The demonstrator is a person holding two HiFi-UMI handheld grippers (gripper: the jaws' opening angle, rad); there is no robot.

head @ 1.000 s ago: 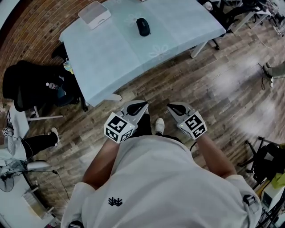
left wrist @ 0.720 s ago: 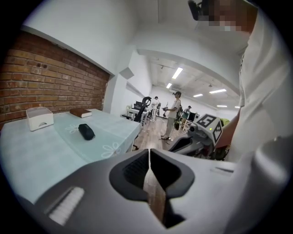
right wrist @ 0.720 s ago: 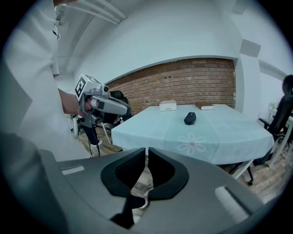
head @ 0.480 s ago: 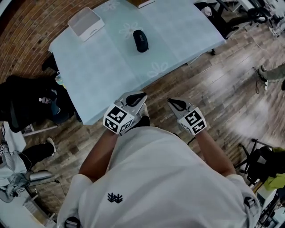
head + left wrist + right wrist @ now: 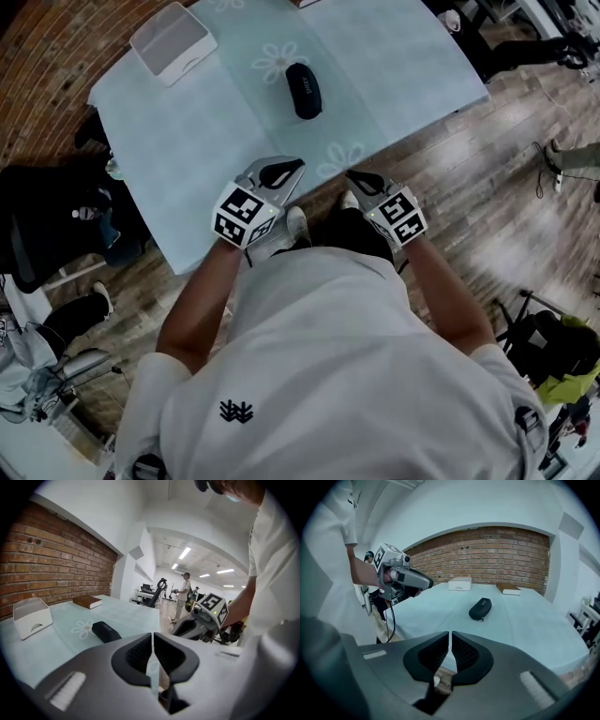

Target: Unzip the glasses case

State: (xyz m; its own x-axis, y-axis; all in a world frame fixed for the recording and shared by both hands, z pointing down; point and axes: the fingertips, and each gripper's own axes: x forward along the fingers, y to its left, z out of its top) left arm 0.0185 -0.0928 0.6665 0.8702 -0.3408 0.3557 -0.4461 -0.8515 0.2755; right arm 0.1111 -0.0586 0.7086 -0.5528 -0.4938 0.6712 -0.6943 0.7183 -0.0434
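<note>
1. Right, left gripper (image 5: 153, 635) first: jaws pressed together, nothing between them.
2. Right gripper (image 5: 450, 637) is the same, jaws closed tip to tip and empty.
3. Both are held up side by side in front of the person's chest. The left one's tips are over the near edge of the counter (image 5: 216, 141), and the right one's are about at that edge, above the wooden floor (image 5: 487, 187).
4. Each gripper shows in the other's view, pointing the same way toward the counter.
5. Out ahead lies the black case (image 5: 304, 90), closed and flat on the pale blue cloth. It sits near the middle of the counter, well apart from both grippers.
6. Further back, a white box (image 5: 173, 42) stands at the far left corner, well clear of the case.
7. A brown book (image 5: 87, 602) lies flat at the far edge by the brick wall.
</note>
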